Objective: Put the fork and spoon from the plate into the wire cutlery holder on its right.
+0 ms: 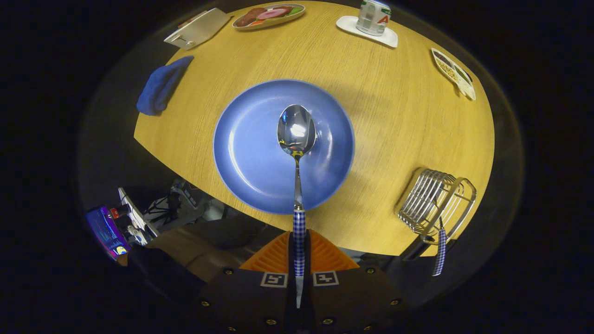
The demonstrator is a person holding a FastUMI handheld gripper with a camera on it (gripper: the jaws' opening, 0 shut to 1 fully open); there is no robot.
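My gripper is shut on the checked handle of the spoon, which points straight ahead from between the fingers. The spoon's bowl hangs above the blue plate, which lies on the wooden table beyond my fingers. To the right of the plate, near the table's front edge, stands the wire cutlery holder. A checked handle, the fork, sticks out of the holder toward me. I cannot tell whether the spoon touches the plate.
A folded blue cloth lies at the table's left edge. At the far side are a white box, a dish of food, a can on a white coaster and a small snack tray. Cables and a screen sit below left.
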